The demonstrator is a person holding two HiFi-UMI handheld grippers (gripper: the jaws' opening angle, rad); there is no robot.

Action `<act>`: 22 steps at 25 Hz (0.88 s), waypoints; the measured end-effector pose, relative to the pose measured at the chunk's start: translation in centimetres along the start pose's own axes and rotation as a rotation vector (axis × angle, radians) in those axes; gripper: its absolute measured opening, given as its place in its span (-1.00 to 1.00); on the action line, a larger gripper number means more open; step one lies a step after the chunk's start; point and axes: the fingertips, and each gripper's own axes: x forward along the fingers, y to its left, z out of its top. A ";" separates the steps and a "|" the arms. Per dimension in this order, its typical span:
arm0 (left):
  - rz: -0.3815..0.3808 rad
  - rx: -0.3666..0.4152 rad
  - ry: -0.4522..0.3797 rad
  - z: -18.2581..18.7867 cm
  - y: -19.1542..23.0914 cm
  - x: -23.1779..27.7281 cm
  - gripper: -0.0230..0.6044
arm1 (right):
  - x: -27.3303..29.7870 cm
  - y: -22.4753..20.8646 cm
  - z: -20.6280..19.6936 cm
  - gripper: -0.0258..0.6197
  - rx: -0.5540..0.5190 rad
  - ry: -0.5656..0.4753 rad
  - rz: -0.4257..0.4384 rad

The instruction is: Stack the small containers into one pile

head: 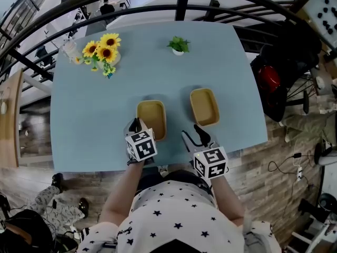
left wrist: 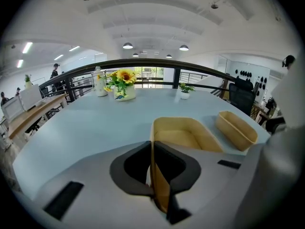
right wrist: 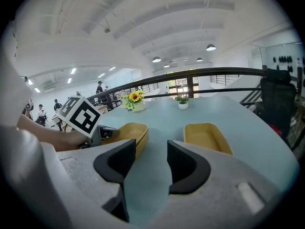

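Up close, the left container (left wrist: 187, 136) is showing its thin near wall going right between the two dark jaws of the left gripper (left wrist: 152, 151), and those jaws are squeezing shut on that wall. In the head view this pinch is hiding under the gripper's marker cube, but that view is showing both containers at once. The left one is sitting near the table's front edge. The right container (head: 204, 107) is sitting beside it, a little farther back, with a strip of bare table between them. The right gripper (head: 196, 134) is hovering by the front edge, just short of the right container, and in its own view its jaws are standing apart with only table between them. Both containers are tan, smooth and long, with rounded corners and slanting walls. The table (head: 89, 104) is pale blue and flat, and lots of open room is lying behind the containers. Far back, a bunch of sunflowers (head: 101, 50) is standing near the left corner, and a small green plant (head: 178, 45) is standing near the back edge. A dark railing (head: 182, 4) is curving behind the table.
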 end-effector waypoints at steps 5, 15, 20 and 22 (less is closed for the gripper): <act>0.001 0.001 0.000 -0.1 0.0 -0.1 -0.87 | 0.1 0.2 0.2 -0.33 -0.004 -0.005 0.005; -0.070 -0.034 0.007 -0.9 0.4 -1.1 -0.50 | 0.9 -1.0 0.6 -0.33 -0.024 -0.011 -0.011; -0.084 -0.098 0.019 -1.6 1.3 -2.5 -0.50 | 2.1 -2.6 0.6 -0.33 -0.056 0.012 -0.037; -0.104 -0.120 0.008 -1.6 1.5 -3.1 -0.50 | 2.7 -3.5 0.5 -0.33 -0.071 0.024 -0.054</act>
